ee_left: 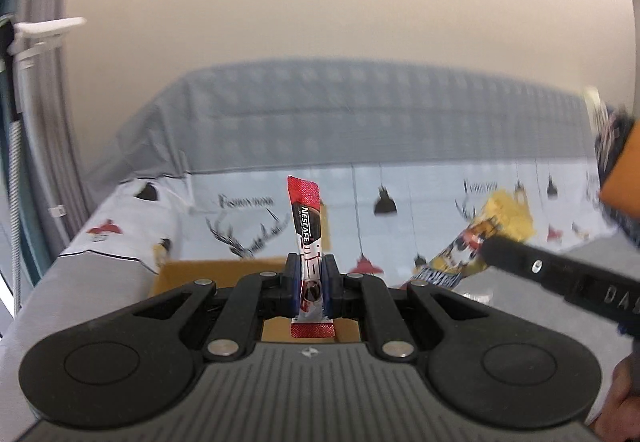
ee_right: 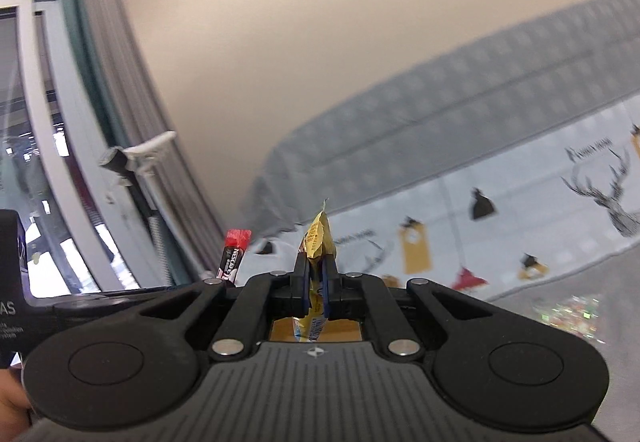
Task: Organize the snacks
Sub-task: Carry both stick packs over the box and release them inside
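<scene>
Nearest the left wrist lens: ribbed grey housing and black linkage arms, then the left gripper [ee_left: 311, 274], pressed together on a Nescafé stick [ee_left: 307, 238]. Stick upright, red crimped end on top, second red seal hanging below the pads, leaning slightly left. Below and behind it, the brown edge of a cardboard box [ee_left: 208, 270], mostly hidden by the linkage. Further out, a patterned sheet [ee_left: 420, 202] printed with deer heads, hanging lamps and red shapes, and beyond that a grey checked cover [ee_left: 360, 114] against a beige wall [ee_left: 320, 2]. To the right, the other tool's black arm, with a yellow snack packet [ee_left: 476, 238] at its tip, blurred.

In the right wrist view: same grey housing up close, then the right gripper [ee_right: 317, 274], clamped on the yellow snack packet [ee_right: 318, 238], seen edge-on, crumpled top poking up, lower end dangling under the pads. Just left, the Nescafé stick [ee_right: 234, 254] rising behind the linkage. Behind, the patterned sheet [ee_right: 500, 210], tilted. Far left, a grey curtain [ee_right: 104, 82] and a window [ee_right: 24, 162].
</scene>
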`<state>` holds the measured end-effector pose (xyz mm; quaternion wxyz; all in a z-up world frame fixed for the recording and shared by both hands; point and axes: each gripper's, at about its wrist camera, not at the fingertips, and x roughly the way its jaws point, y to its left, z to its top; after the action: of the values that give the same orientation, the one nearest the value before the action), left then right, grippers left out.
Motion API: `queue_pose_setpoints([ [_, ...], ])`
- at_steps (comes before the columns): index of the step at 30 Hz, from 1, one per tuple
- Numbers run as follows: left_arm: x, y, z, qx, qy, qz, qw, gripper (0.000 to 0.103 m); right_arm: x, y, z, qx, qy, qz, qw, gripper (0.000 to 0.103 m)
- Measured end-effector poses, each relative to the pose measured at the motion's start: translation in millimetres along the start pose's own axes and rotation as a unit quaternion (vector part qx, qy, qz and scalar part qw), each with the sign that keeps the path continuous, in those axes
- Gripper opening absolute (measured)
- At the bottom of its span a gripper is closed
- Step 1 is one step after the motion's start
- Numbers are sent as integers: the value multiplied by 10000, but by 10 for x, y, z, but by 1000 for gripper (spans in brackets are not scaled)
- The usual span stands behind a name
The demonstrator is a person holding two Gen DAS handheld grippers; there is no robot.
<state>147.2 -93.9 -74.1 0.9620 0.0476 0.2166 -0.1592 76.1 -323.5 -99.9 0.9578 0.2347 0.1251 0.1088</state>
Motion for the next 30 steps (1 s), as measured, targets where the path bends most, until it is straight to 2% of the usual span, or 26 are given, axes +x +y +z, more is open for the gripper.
queue_pose_setpoints([
  [2, -158, 202, 18, -219, -112, 20, 9997, 11, 23, 204, 14, -72, 7, 141, 9999, 7],
  [6, -286, 518, -93, -343, -158, 225, 9990, 11, 122, 568, -65, -231, 122, 293, 9992, 6],
  [10, -193, 774, -385, -545, 155, 354, 9978, 11, 277, 827, -351, -215, 247, 219, 9992, 7],
  [15, 25, 1023, -748, -742, 490, 495, 9948, 11, 489, 1070, -746, -655, 627, 88, 9958, 7],
  [19, 278, 1093, -937, -590, 790, 564, 9935, 11, 700, 977, -923, -566, 979, -129, 9935, 7],
  [23, 563, 1162, -1121, -729, 1279, 502, 9878, 11, 972, 654, -1061, 275, 1556, -308, 9870, 7],
  [27, 738, 1237, -1274, -865, 1592, 434, 9825, 12, 1158, 446, -1237, 621, 2018, -449, 9764, 7],
  [29, 819, 1261, -1328, -862, 1784, 541, 9787, 17, 1254, 414, -1313, 697, 2301, -477, 9695, 12],
  [30, 847, 1274, -1337, -870, 1861, 593, 9769, 47, 1295, 381, -1350, 779, 2424, -538, 9655, 31],
])
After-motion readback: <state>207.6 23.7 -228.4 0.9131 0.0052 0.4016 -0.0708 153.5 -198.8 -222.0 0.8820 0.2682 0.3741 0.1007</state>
